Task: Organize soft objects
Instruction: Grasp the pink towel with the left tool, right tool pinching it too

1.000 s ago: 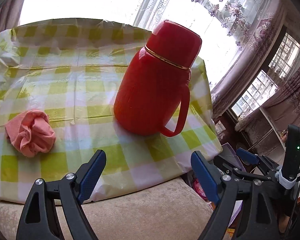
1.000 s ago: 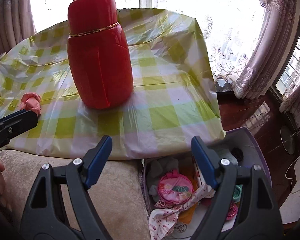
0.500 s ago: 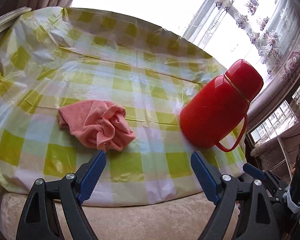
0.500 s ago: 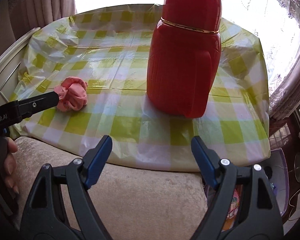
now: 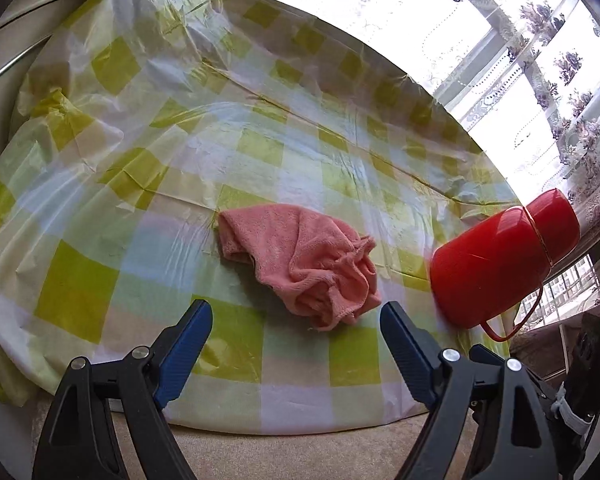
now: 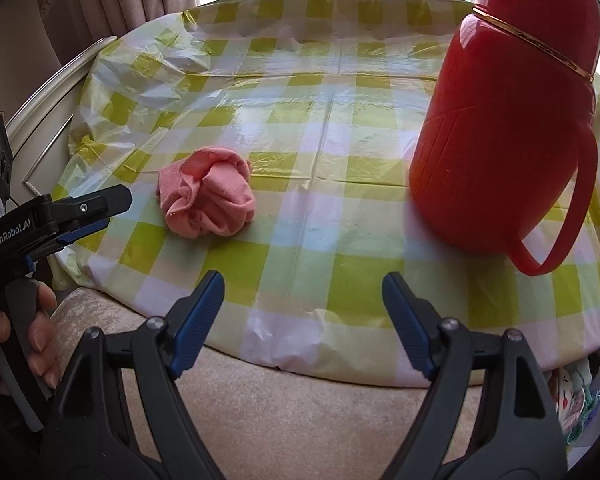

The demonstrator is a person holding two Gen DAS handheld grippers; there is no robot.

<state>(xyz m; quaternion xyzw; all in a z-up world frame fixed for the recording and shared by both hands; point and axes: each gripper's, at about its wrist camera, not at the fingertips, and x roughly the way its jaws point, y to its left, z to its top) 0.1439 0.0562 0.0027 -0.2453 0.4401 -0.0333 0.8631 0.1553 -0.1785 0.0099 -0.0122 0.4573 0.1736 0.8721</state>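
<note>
Towel (image 5: pixel 300 264), pink & crumpled into a loose heap, sits on the checked plastic cloth (image 5: pixel 260 148) covering the worktop, near the front edge, w/ a red flask (image 5: pixel 500 268) standing upright off to its right, apart from it. I've got the left hand-held gripper (image 5: pixel 296 340) angled down at the heap, jaws wide apart w/ nothing between them; the towel lies just beyond the tips, not touched yet. That line-up makes sense to me: a bunched cloth is easiest pinched on a raised fold, so I'd aim for the ruffled end nearest me. Right hand-held gripper (image 6: pixel 300 316) is also spread & empty, pointing at bare cloth between towel and flask, prob. ready to help or keep clear of the flask. At the lower right edge of the right view I see other soft bits, blurry. Task looks barely started.
</note>
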